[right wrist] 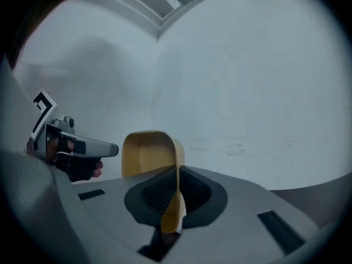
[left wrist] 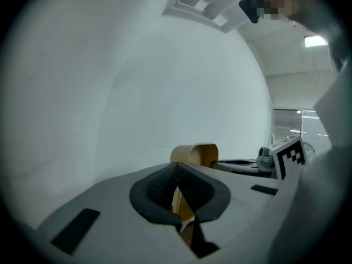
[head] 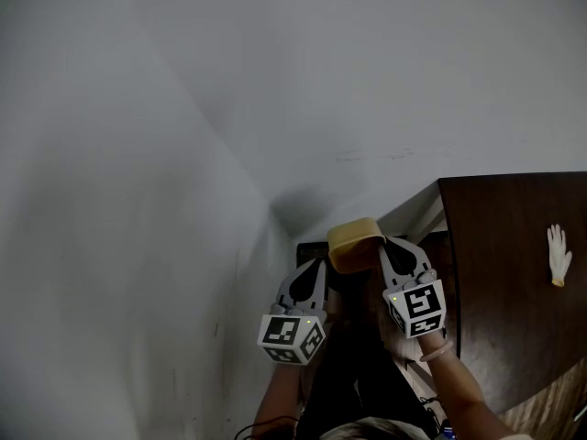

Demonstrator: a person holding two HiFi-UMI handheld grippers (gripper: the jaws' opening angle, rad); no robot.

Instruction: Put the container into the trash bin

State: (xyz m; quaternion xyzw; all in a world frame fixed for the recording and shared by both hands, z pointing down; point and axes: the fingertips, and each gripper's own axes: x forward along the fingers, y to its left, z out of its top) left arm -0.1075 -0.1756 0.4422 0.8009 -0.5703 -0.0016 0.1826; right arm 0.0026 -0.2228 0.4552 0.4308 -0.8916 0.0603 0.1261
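Note:
A tan plastic container (head: pixel 353 241) is held up in the air close to a white wall corner, between my two grippers. My left gripper (head: pixel 316 282) is shut on its left rim, and my right gripper (head: pixel 393 253) is shut on its right wall. In the left gripper view the container (left wrist: pixel 195 154) rises beyond the closed left gripper (left wrist: pixel 179 202), with a tan edge pinched between the pads. In the right gripper view the container (right wrist: pixel 147 153) shows its open side, its wall clamped in the right gripper (right wrist: pixel 175 202). I cannot make out a trash bin for certain; a dark shape (head: pixel 310 247) lies below the container.
White walls (head: pixel 183 108) fill most of the head view and stand close ahead. A dark brown wooden surface (head: pixel 514 282) is at the right, with a small white hand-shaped object (head: pixel 558 255) on it. A ceiling vent (left wrist: pixel 206 1) is overhead.

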